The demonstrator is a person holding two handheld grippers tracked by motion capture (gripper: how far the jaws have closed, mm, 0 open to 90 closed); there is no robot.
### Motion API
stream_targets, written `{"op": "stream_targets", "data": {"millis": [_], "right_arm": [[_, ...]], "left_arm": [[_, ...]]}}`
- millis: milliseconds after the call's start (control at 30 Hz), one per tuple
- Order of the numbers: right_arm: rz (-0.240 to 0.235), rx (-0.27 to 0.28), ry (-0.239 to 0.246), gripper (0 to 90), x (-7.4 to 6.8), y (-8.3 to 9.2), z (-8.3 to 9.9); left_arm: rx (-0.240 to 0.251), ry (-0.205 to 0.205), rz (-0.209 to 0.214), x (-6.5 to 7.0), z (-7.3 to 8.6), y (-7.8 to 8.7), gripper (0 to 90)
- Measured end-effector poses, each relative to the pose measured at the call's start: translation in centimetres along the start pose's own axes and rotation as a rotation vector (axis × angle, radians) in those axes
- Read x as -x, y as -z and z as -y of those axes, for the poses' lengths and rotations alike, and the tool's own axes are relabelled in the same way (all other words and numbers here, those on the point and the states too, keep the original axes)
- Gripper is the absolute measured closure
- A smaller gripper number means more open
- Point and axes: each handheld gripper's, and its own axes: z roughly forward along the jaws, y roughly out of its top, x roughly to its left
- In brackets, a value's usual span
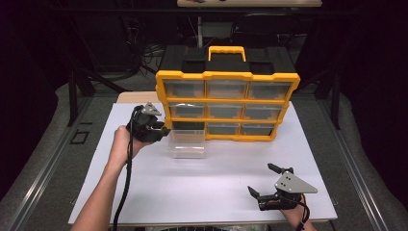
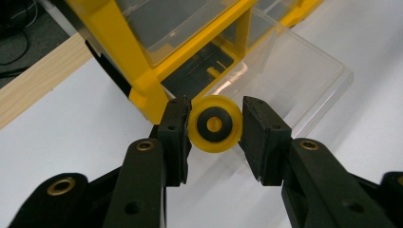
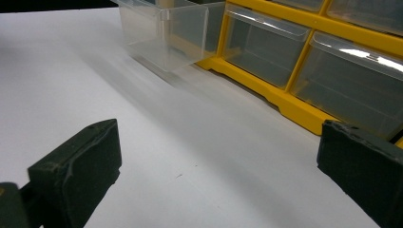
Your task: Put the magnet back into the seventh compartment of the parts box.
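Nine clear drawers sit in three rows in the yellow organizer [image 1: 226, 103] that stands upright at the far side of the white bench [image 1: 202, 187] in the high view; eight are pushed in, and the bottom-left drawer [image 1: 186, 143] is pulled out toward the person, its front resting on the bench. Nothing can be made out inside any of them from here. The left tool [image 1: 161, 129] is held at the organizer's lower left corner, just beside the pulled-out drawer, while the right tool [image 1: 263, 183] hovers low over the near right part of the bench, well apart from the organizer, with its jaws spread.

From the left gripper view, the left tool [image 2: 215, 124] is clenched on a small yellow wheel [image 2: 215, 124] with a black ring around a yellow hub, one pad on each side of it. Behind the wheel lies the pulled-out drawer [image 2: 304, 71], which looks empty, and the dark slot it came from shows in the yellow frame [image 2: 119, 52].

From the right gripper view, the right tool [image 3: 218, 171] is released, its two pads wide apart over bare bench [image 3: 71, 76] with nothing between them. The drawer [image 3: 166, 33] shows farther off as an empty clear box, beside closed drawers in the organizer [image 3: 285, 102].
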Motion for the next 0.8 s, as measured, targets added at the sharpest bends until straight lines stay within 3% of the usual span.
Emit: {"op": "stream_targets", "data": {"millis": [800], "right_arm": [[0.002, -0.012, 0.002, 0.6, 0.0, -0.1, 0.1]], "left_arm": [[0.009, -0.034, 0.042, 1.2, -2.1, -2.0, 63.3]]}}
